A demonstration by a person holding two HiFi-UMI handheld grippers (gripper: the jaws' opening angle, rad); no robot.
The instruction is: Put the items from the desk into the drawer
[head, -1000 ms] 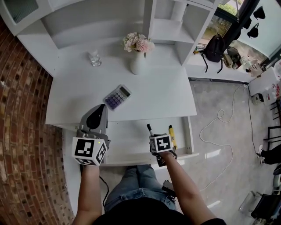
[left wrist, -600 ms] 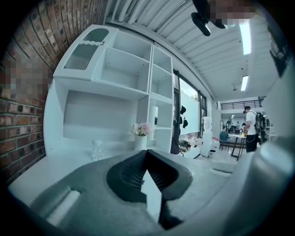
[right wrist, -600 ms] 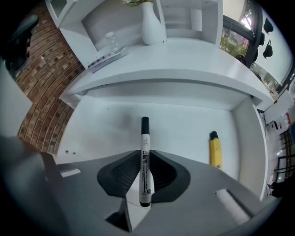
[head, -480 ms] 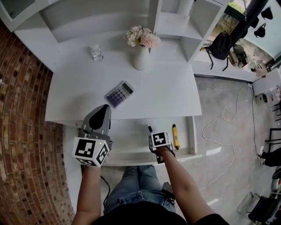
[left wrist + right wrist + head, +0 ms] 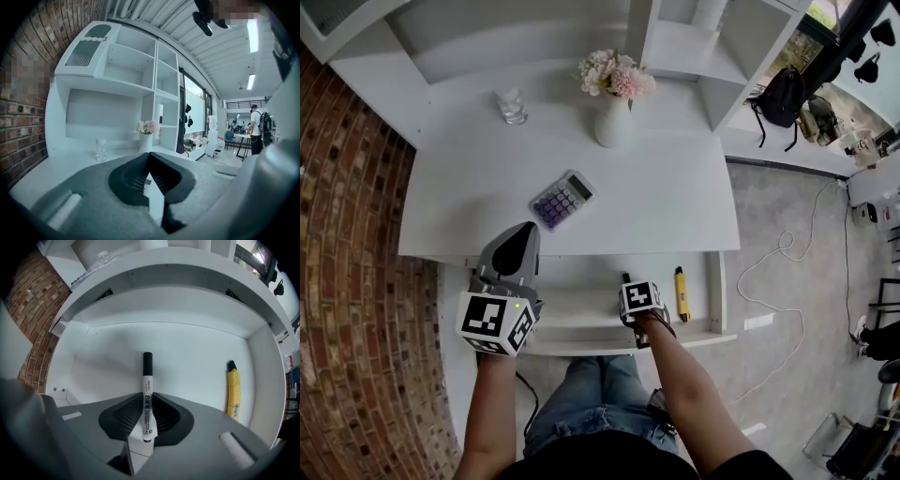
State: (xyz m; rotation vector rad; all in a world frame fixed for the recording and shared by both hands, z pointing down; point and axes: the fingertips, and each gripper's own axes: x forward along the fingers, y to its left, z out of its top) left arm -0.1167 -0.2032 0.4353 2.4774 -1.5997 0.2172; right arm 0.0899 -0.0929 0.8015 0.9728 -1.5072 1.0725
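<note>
So over the last second the right gripper [image 5: 146, 404] has dropped down into the open drawer [image 5: 581, 302]. In the head view its marker cube looks smaller and sits lower, inside the drawer's outline at bottom centre. Its jaws are clamped on the white marker [image 5: 147, 390], pinching the lower part of the barrel, with the black cap end sticking out past the tips toward the drawer floor. Whether the cap is touching the floor yet is impossible to say from these angles. It looks like the drop-off is basically due: the marker is over the right compartment and only needs letting go.

The left gripper [image 5: 149, 158] has hardly budged. It sits at lower left in the head view, by the drawer's left front corner, jaws pressed together with nothing between them.

Other stuff: a yellow utility knife [image 5: 233, 390] already lies in the drawer along its right side, well apart from the marker, so it shouldn't get bumped. A purple-keyed calculator [image 5: 562, 200] is on the desk [image 5: 675, 206] mid-frame, likely the next thing to go in. A vase of pink flowers [image 5: 614, 117] and a small glass [image 5: 512, 106] stand at the back near the top of the frame. Nothing blocks the drop.
</note>
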